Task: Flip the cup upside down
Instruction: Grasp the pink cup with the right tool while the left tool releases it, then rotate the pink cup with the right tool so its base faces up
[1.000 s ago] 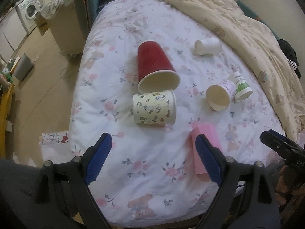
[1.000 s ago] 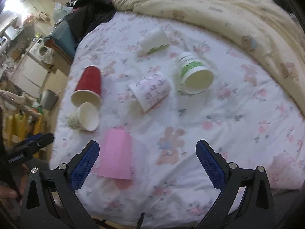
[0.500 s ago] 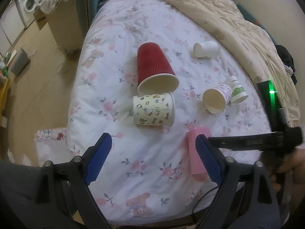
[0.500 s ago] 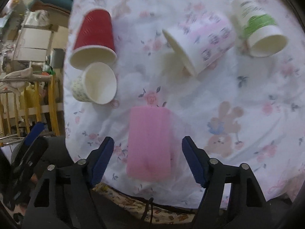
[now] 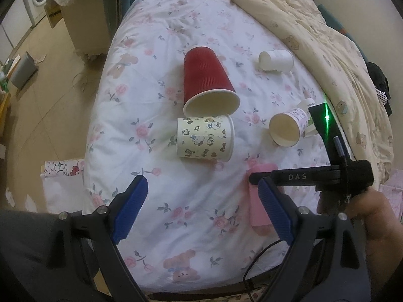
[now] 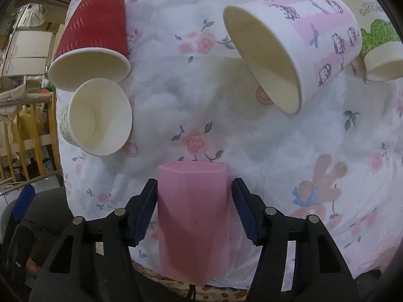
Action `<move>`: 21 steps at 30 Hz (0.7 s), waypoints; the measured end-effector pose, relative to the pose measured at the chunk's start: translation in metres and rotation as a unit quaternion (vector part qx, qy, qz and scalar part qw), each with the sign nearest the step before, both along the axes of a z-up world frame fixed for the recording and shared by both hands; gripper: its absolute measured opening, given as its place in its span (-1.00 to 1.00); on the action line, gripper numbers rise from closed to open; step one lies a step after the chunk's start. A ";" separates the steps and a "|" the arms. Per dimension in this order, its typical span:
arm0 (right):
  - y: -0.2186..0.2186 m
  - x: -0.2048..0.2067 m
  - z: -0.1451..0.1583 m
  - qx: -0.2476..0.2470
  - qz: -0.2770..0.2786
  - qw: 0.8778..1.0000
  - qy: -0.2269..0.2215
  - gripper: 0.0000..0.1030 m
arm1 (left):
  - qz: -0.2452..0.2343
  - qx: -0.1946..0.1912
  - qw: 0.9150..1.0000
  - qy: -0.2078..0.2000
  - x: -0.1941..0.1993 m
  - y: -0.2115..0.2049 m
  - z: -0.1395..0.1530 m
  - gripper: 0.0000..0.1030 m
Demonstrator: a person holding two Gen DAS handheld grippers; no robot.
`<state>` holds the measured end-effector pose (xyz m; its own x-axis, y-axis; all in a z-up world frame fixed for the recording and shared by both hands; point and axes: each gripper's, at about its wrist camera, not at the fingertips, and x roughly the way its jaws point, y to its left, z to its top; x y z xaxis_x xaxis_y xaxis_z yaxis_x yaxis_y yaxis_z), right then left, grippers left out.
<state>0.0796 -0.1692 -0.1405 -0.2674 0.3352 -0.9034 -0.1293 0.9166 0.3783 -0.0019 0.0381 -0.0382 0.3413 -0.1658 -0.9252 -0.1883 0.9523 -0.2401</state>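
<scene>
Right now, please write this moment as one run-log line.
phase: grasp approach | right gripper: open, straddling pink cup | pink cup: lying on bedsheet | left gripper: open, idle

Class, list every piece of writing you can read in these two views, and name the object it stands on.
"DAS": white letters on the black arm of the right claw, seen from the left wrist view.
"CUPS": upside-down grey print on the green-leaf cup; the smaller line above it is too blurred to read.
Print on the cardboard box by the washing machine: too small to read.
Cartoon cup: pictures, no readable words.
</scene>
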 end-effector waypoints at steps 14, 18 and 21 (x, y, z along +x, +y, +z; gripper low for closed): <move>-0.040 -0.006 0.070 0.094 -0.012 0.991 -0.096 0.14 | 0.001 0.008 1.000 -0.001 -0.001 -0.005 -0.006 0.69; -0.056 -0.016 0.107 0.117 -0.016 0.980 -0.162 0.13 | -0.019 0.013 1.000 -0.009 -0.002 -0.018 -0.005 0.69; -0.069 -0.025 0.118 0.125 -0.025 0.974 -0.188 0.13 | -0.035 0.023 0.999 -0.017 -0.002 -0.028 -0.005 0.69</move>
<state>0.0547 -0.2380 -0.0228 0.0898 0.5620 -0.8223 -0.2589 0.8104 0.5256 -0.0038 0.0106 -0.0430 0.3615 -0.1483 -0.9205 -0.1140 0.9728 -0.2015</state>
